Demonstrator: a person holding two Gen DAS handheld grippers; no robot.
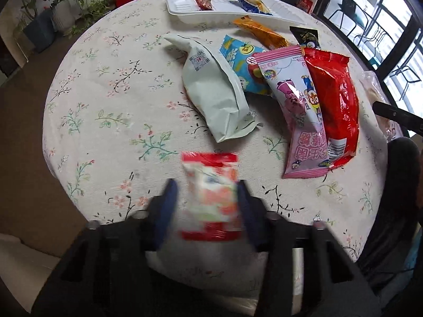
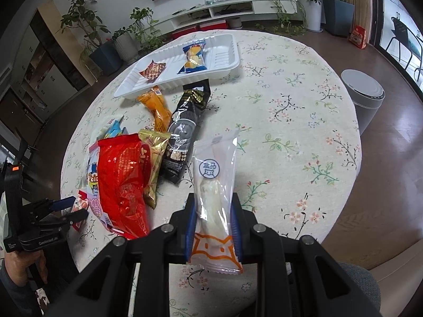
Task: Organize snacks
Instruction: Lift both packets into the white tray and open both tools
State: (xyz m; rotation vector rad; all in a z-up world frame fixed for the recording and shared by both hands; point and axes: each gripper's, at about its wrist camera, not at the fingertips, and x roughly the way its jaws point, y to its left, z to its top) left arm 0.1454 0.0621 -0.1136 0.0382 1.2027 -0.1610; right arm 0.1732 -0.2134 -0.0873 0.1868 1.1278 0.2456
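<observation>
My left gripper [image 1: 206, 187] is shut on a small red and white snack packet [image 1: 211, 195], blurred, held above the table near its front edge. It also shows in the right wrist view [image 2: 76, 206]. My right gripper [image 2: 214, 203] is shut on a clear packet with an orange cat print [image 2: 214, 192]. A white tray [image 1: 182, 8] at the far side holds a small red-brown candy [image 1: 203, 0] and a blue and yellow snack [image 1: 251, 1]. The tray also shows in the right wrist view [image 2: 227, 52].
Loose packets lie in the middle of the flowered tablecloth [image 1: 105, 105]: pale green bag [image 1: 216, 92], blue pack [image 1: 238, 58], pink pack [image 1: 298, 105], red bag [image 1: 335, 97], orange pack [image 1: 261, 31], black pack [image 2: 185, 132], gold pack [image 2: 153, 158]. A grey bin [image 2: 364, 100] stands on the floor.
</observation>
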